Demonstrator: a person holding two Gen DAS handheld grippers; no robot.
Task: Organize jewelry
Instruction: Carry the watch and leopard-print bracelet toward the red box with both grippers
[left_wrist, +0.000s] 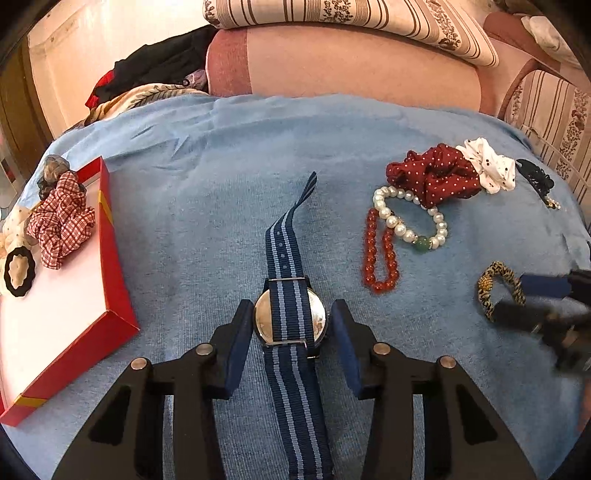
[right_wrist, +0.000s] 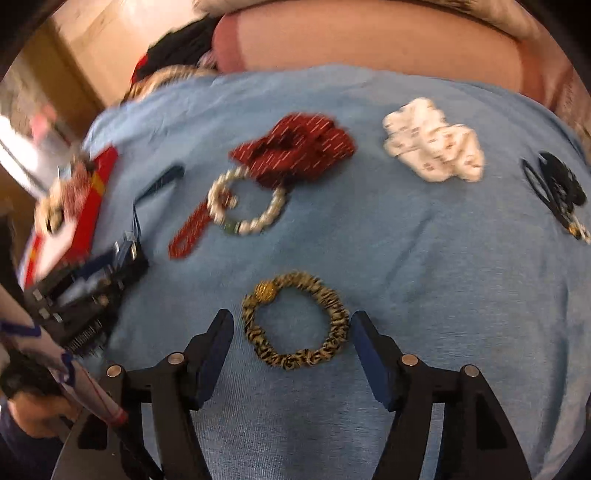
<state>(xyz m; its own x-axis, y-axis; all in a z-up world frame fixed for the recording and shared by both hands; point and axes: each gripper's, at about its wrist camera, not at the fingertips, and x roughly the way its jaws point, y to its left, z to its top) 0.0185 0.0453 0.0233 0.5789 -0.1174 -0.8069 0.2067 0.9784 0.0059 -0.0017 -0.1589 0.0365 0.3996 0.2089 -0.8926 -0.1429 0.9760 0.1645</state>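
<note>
A watch (left_wrist: 290, 317) on a blue striped strap lies face down on the blue cloth (left_wrist: 221, 206). My left gripper (left_wrist: 291, 306) straddles its case with the pads close on either side, and I see a thin gap at the right pad. A gold-and-black patterned bracelet (right_wrist: 334, 325) lies flat between the fingers of my right gripper (right_wrist: 292, 315), which is open with clear gaps on both sides. A pearl bracelet (left_wrist: 410, 218) overlaps a red bead bracelet (left_wrist: 380, 254) further back. A red box (left_wrist: 110, 258) with a white floor stands at the left.
Several scrunchies, one red check (left_wrist: 61, 225), lie in the box. A red dotted scrunchie (left_wrist: 432, 177), a white scrunchie (left_wrist: 487, 166) and a black hair clip (left_wrist: 535, 181) lie at the back right. A pink cushion (left_wrist: 332, 62) borders the cloth behind.
</note>
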